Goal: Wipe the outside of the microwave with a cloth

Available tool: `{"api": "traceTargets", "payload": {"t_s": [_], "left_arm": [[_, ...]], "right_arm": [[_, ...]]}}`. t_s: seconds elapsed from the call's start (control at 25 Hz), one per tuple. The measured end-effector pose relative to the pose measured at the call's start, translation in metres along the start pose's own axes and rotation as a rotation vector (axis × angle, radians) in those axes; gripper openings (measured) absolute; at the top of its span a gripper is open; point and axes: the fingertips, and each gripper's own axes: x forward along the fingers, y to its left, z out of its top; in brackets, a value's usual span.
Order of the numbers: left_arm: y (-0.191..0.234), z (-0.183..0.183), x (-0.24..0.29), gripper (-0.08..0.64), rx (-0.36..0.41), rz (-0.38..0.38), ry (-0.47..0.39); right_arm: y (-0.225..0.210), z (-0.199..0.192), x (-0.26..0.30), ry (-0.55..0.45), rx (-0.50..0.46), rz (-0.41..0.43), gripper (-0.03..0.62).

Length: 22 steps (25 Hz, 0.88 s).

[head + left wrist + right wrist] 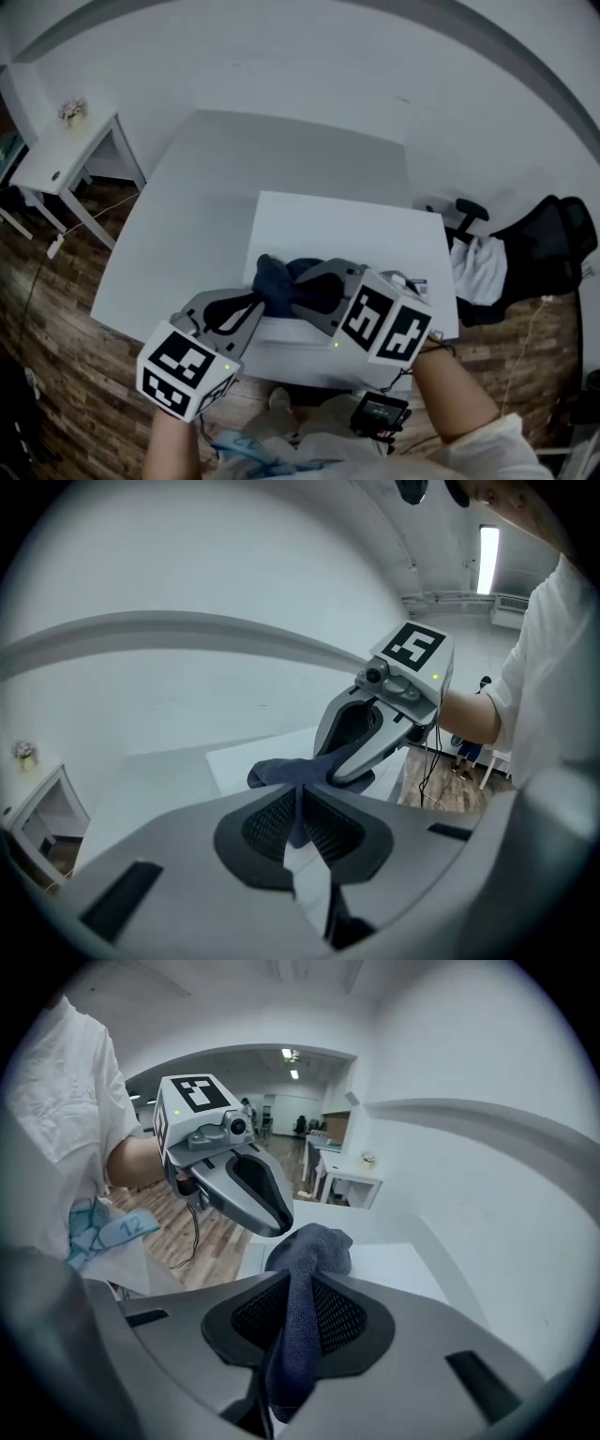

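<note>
Together, left tongs (299,808) and right tongs (297,1309) clamp the cloth (281,278).

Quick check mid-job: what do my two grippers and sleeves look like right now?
The left gripper and right gripper match: grey moulded shells, curved jaws lined with black ribbed pads, each carrying a white cube bearing black square markers and a small green light. A thin dark cable hangs beneath the right one. The sleeve is white, short.

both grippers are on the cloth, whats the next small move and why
Probably ease the two apart to spread the cloth: the left gripper and right gripper both pinch it, and it sits bunched between them over the microwave, likely too lumpy to wipe well.
</note>
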Motion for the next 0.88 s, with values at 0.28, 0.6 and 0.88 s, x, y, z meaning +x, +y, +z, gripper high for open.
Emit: {"api": "traceTargets", "payload": {"t_s": [0.28, 0.6, 0.88], "left_arm": [[-0.037, 0.046, 0.052, 0.018, 0.063, -0.092, -0.073], [-0.089, 0.100, 0.101, 0.018, 0.122, -0.175, -0.225], [-0.128, 0.143, 0.125, 0.018, 0.128, -0.250, -0.400]], "right_arm": [[-0.021, -0.047, -0.054, -0.091, 0.167, -0.160, 0.084], [-0.042, -0.086, -0.120, -0.267, 0.283, -0.345, 0.084], [-0.053, -0.101, -0.173, -0.467, 0.313, -0.440, 0.084]]}}
